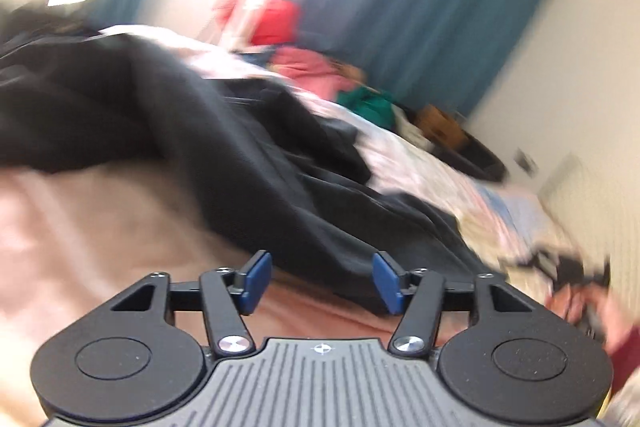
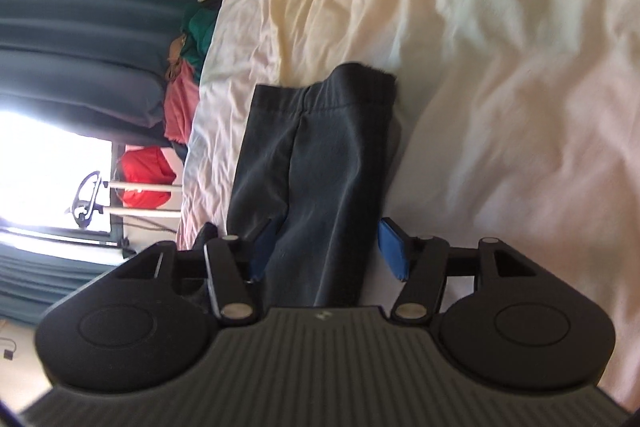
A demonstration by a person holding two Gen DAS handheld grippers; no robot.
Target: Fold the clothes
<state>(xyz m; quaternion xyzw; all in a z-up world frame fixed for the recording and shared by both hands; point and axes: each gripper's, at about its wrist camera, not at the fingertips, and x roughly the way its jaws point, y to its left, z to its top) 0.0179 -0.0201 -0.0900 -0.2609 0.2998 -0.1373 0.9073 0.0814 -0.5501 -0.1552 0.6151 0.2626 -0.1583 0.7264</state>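
Bare bedsheet (image 2: 500, 47) right of the dark garment (image 2: 320, 167); blurred clutter (image 1: 560, 263) perhaps beyond.

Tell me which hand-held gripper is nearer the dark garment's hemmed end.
Right. The right hand-held gripper is open astride the dark garment, whose hemmed end lies just ahead. The left hand-held gripper is open over crumpled dark fabric; no hem visible there.
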